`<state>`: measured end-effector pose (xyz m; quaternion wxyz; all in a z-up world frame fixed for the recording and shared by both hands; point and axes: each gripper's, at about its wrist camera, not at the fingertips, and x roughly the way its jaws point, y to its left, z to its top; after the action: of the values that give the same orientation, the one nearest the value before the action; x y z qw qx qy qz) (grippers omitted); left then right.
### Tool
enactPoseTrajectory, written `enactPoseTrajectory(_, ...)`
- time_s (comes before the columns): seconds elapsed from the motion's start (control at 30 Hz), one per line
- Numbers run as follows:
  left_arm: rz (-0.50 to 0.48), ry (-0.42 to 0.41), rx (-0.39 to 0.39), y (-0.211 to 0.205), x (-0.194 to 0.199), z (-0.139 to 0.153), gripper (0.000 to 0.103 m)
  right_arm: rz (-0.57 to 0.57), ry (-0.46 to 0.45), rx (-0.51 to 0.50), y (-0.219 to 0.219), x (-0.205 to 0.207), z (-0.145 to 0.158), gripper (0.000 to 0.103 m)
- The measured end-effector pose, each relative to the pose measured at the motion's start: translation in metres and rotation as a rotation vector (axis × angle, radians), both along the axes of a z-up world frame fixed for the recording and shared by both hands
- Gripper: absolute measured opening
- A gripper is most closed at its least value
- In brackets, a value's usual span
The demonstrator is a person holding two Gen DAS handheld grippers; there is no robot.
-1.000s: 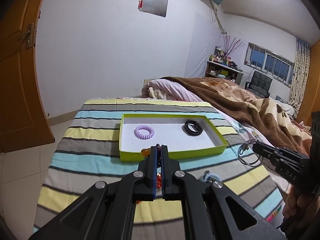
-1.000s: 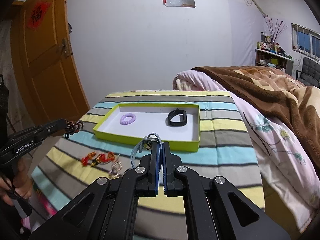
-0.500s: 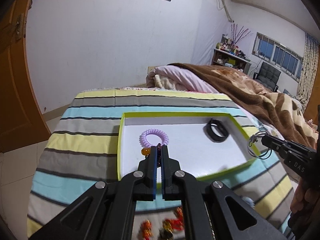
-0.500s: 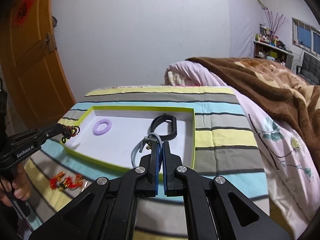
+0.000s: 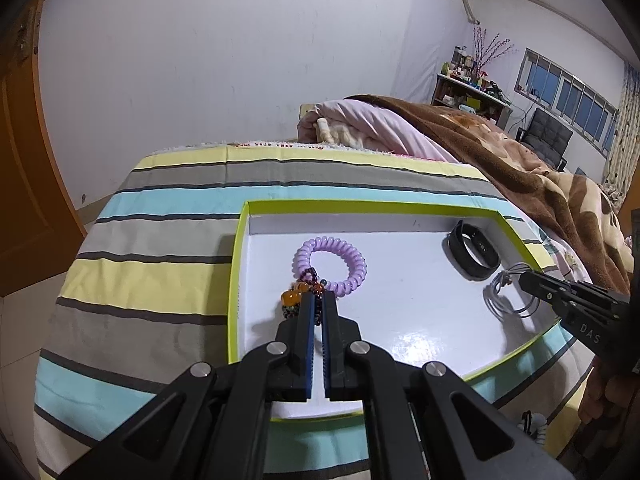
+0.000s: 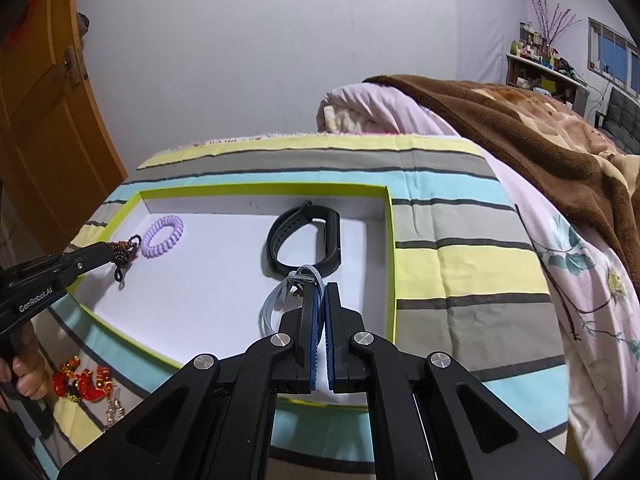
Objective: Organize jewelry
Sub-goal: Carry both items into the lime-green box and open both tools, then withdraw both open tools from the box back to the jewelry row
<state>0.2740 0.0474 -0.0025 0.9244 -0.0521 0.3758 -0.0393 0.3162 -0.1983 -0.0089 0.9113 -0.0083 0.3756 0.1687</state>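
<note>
Over the green-rimmed tray (image 5: 236,264): both grippers loaded, tips above the white floor.

Tray sits on striped cloth (image 5: 152,248). Lying inside: one lilac coil hair tie (image 5: 331,265), one black wristband (image 6: 306,238). Left gripper (image 5: 316,304) pinched narrow on one dark beaded bracelet (image 5: 298,298) with an amber bead, tips just beside the coil tie. Right gripper (image 6: 321,294) pinched narrow on one pale blue-grey cord loop (image 6: 280,296), tips near the wristband. Outside the tray, on the cloth: one red-and-gold ornament (image 6: 82,378).
</note>
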Motion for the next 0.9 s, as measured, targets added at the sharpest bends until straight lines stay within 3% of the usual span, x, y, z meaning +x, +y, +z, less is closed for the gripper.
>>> enactPoseTrajectory(0.2, -0.003, 0.010, -0.014, 0.003, 0.006, -0.003, 0.004, -0.001, 0.040, -0.016, 0.002, 0.006, -0.009, 0.004)
enactPoseTrajectory(0.3, -0.005, 0.015, 0.000, 0.002, 0.007, -0.002, 0.004, 0.004, 0.037, -0.009, 0.003, 0.006, -0.008, 0.011)
enactPoseTrajectory(0.43, -0.010, 0.010, -0.027, 0.004, 0.004, 0.002, 0.012, 0.002, 0.020, -0.009, 0.003, 0.002, -0.003, 0.037)
enactPoseTrajectory(0.53, -0.008, -0.006, -0.040, 0.006, -0.003, 0.006, 0.022, -0.001, 0.013, -0.005, 0.001, -0.003, 0.000, 0.037)
enactPoseTrajectory(0.9, 0.004, -0.049, -0.023, 0.006, -0.050, 0.021, 0.023, 0.010, -0.026, 0.014, -0.005, -0.048, 0.017, 0.037)
